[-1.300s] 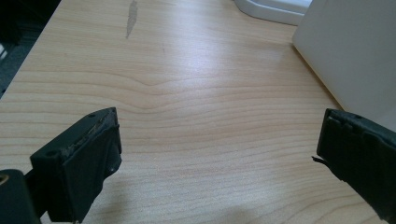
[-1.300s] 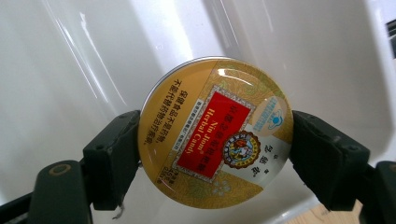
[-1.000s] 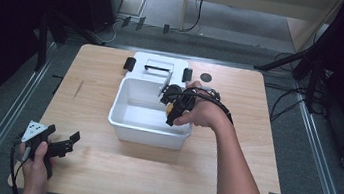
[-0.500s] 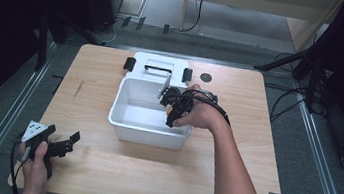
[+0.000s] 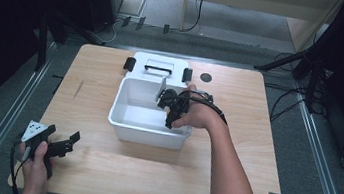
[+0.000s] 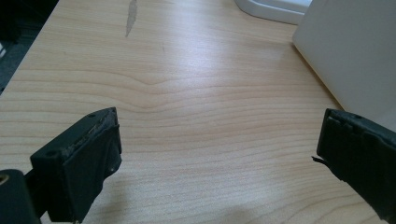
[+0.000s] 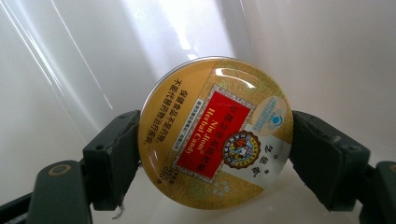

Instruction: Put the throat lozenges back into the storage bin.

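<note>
While the left gripper (image 5: 60,145) gapes empty, the right gripper's (image 7: 215,140) jaws clamp a round tin (image 7: 215,126) — "Nin Jiom Herbal Candy".

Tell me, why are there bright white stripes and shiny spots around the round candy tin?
In the right gripper view, lamp glare streaks the glossy white bin and puts a shiny spot on the candy tin, which the right gripper holds; its print stays sharp. In the left gripper view, the close jaws look soft and the table shines pale. The high view is slightly blurry, with dark surroundings.

Right gripper (image 5: 172,113) with candy tin (image 7: 215,127) dipped slightly lower inside white bin (image 5: 121,120).
</note>
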Available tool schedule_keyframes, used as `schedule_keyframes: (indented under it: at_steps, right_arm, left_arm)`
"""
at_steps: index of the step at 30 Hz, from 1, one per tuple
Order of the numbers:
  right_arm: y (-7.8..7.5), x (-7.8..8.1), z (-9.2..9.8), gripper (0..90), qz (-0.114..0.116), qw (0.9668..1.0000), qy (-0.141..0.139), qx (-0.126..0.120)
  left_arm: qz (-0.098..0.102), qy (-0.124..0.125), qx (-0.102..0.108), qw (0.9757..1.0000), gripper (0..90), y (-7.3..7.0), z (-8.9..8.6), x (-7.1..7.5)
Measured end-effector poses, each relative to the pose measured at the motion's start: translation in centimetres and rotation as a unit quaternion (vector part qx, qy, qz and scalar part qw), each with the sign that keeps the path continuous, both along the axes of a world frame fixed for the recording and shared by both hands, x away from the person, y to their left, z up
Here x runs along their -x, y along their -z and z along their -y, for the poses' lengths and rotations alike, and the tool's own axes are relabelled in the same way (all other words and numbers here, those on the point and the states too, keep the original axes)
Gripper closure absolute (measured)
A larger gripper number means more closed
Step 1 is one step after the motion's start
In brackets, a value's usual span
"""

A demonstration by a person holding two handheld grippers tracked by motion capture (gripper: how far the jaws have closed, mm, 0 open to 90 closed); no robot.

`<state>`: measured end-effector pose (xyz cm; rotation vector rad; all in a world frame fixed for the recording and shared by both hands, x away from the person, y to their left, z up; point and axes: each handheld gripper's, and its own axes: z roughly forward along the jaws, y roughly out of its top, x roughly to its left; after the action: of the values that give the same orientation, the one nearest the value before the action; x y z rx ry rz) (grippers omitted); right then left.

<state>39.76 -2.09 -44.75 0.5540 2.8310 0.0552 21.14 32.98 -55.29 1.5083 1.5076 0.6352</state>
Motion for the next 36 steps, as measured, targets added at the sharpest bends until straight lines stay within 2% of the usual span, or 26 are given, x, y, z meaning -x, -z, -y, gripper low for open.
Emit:
schedule_keyframes:
  at_steps: [8,14,18,26,36]
  right_arm:
    - [0.3,0.1,-0.2,20.3,0.016,0.9997,-0.008,0.014]
    - [0.0,0.2,0.0,18.5,0.022,0.9997,-0.002,0.003]
    - [-0.5,0.5,0.2,20.9,0.029,0.9996,-0.003,-0.007]
    - [-2.4,1.0,0.8,25.2,0.028,0.9980,0.011,-0.056]
    - [-4.5,1.6,2.2,18.4,0.038,0.9947,0.039,-0.088]
  left_arm:
    - [0.000,0.000,0.000,1.0000,0.2,0.0,0.0,0.0]
    - [0.000,0.000,0.001,1.0000,0.2,0.0,0.0,0.0]
    - [0.000,0.000,0.001,1.0000,0.2,0.0,0.0,0.0]
    - [0.000,0.000,0.000,1.0000,0.2,0.0,0.0,0.0]
    - [0.001,0.000,-0.001,1.0000,0.2,0.0,0.1,0.0]
